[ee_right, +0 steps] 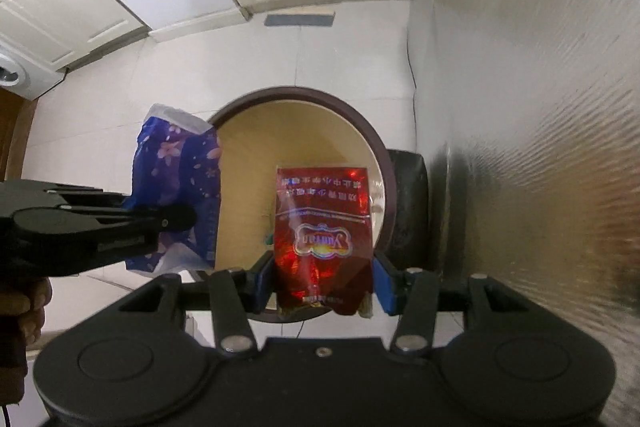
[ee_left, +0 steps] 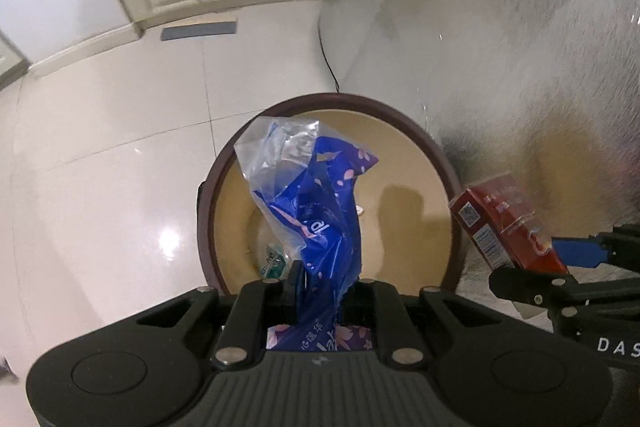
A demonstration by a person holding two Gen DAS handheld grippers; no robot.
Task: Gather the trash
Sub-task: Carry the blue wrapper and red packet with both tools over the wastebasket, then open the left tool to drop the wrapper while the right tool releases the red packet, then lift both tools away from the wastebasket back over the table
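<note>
Trash bin beneath both loaded claws

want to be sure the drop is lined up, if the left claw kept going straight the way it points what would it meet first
Probably the open trash bin. The left claw, shut on the blue plastic wrapper, points down into the bin's mouth, with only the wrapper ahead. It would likely reach the bin's tan inside, though depth is unclear.
</note>
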